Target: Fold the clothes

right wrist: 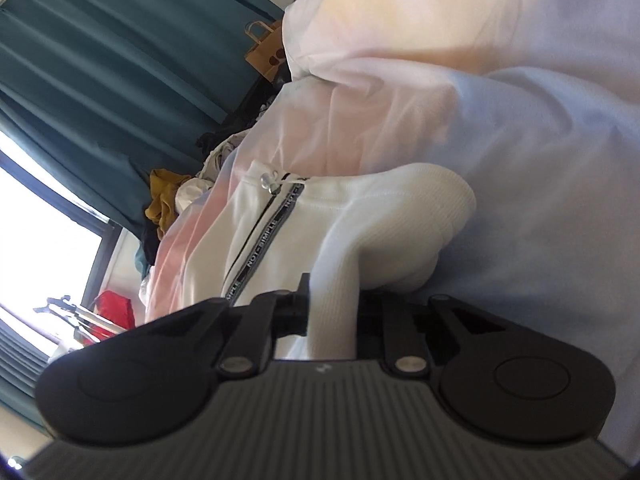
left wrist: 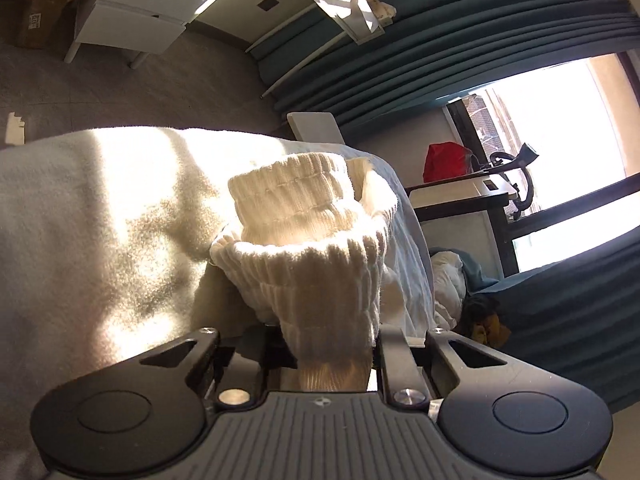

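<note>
A white garment with ribbed cuffs lies on a bed with a white sheet (left wrist: 100, 208). My left gripper (left wrist: 332, 348) is shut on a cream ribbed cuff (left wrist: 320, 248) of the garment, which bunches up in front of the camera. My right gripper (right wrist: 332, 320) is shut on another white ribbed edge (right wrist: 400, 220) of the same garment. A zipper with a black-and-white printed tape (right wrist: 264, 236) and a drawstring (right wrist: 274, 182) show to the left of that grip. The fingertips of both grippers are hidden in the cloth.
Teal curtains (left wrist: 440, 52) and a bright window (left wrist: 560, 128) lie beyond the bed. A pile of clothes (right wrist: 172, 200) sits by the bed. A white cabinet (left wrist: 136, 20) stands on the carpet. A red bag (left wrist: 446, 160) rests on a desk. A paper bag (right wrist: 266, 54) stands far back.
</note>
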